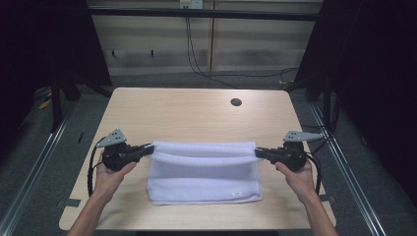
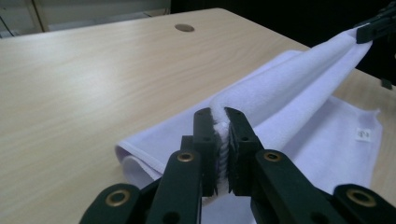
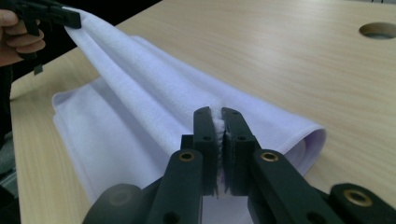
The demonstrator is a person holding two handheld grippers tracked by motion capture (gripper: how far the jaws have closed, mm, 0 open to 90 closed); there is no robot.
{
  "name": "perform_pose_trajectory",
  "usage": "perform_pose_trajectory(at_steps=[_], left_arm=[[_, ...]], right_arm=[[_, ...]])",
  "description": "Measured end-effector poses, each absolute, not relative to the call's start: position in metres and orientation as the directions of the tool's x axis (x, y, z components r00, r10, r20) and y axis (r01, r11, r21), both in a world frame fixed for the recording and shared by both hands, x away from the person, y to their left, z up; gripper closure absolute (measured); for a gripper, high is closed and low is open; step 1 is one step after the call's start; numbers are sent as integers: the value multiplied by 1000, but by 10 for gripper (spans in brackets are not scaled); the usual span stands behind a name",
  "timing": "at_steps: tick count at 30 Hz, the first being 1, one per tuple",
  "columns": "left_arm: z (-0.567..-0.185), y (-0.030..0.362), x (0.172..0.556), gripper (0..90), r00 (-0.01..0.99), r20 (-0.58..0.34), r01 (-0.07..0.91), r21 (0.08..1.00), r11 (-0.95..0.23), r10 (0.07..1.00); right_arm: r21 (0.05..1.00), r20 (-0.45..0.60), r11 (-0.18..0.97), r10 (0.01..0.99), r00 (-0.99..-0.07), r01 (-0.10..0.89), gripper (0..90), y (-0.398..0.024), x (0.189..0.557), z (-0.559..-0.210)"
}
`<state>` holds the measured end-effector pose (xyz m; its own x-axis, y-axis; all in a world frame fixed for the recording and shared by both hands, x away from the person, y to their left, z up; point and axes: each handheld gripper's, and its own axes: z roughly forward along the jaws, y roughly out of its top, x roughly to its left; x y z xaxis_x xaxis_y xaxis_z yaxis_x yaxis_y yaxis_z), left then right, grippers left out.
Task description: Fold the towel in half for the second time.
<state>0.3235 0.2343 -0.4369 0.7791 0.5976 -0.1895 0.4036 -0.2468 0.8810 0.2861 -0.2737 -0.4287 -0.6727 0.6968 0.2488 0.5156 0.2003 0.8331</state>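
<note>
A white towel [image 1: 204,174] lies folded on the wooden table [image 1: 196,113], its far edge lifted and stretched between both grippers. My left gripper [image 1: 149,149] is shut on the towel's left end; in the left gripper view the cloth [image 2: 280,93] is pinched between the black jaws at my left gripper [image 2: 220,113]. My right gripper [image 1: 257,151] is shut on the right end, and the right gripper view shows towel [image 3: 154,107] squeezed at my right gripper [image 3: 218,113]. A small label [image 1: 236,194] sits near the towel's front right corner.
A round cable hole [image 1: 236,102] lies in the table's far right part. Bare tabletop stretches beyond the towel. Dark curtains flank the table, and cables [image 1: 196,59] hang on the wall behind.
</note>
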Motion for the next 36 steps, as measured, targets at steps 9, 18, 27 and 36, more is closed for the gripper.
perform_pose_trajectory(at_steps=[9,18,27,36], left_arm=[[-450,235,298,842,797,-170,419,846,-329,579],[-481,236,277,817,807,-195,484,758,-436,557],[-478,238,254,678,822,-204,480,750,-454,532],[-467,247,260,581,796,-234,491,790,-367,559]], right_arm=[[804,254,250,676,-692,540,840,-271,261,-444],[715,261,344,676,-689,609,786,-268,241,-474],[670,272,391,661,-699,631,698,-266,221,-480],[737,262,333,662,-702,588,715,-268,215,-462]])
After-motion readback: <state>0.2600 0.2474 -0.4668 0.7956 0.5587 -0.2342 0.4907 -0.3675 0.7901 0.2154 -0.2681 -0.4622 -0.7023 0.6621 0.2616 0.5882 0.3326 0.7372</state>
